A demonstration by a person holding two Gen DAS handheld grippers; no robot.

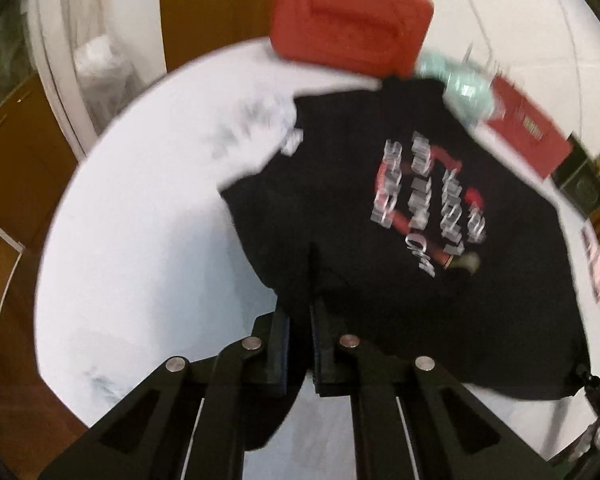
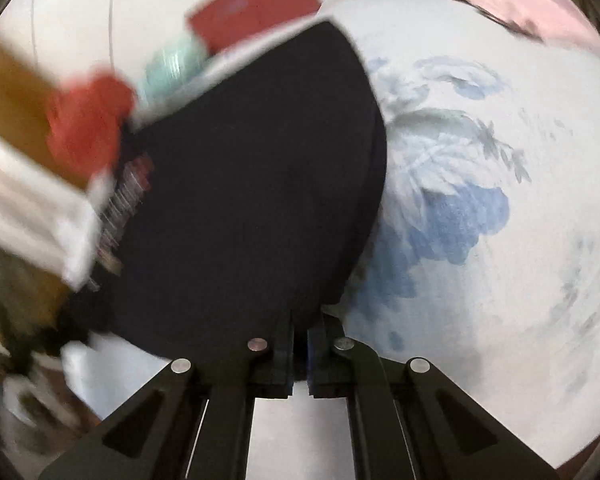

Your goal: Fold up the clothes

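A black T-shirt (image 1: pixel 340 184) with a red and silver print lies on a white cloth with blue flowers (image 1: pixel 140 220). My left gripper (image 1: pixel 299 312) is shut on the shirt's near edge. In the right wrist view the same black T-shirt (image 2: pixel 252 184) spreads ahead, its print at the left side. My right gripper (image 2: pixel 300 320) is shut on the shirt's near edge by its right border. Both views are blurred.
A red case (image 1: pixel 348 20) stands at the far edge of the cloth, with a teal object (image 1: pixel 460 88) and a red box (image 1: pixel 528 132) beside it. A pink folded item (image 2: pixel 532 8) lies far right. The flowered cloth (image 2: pixel 480 200) stretches to the right.
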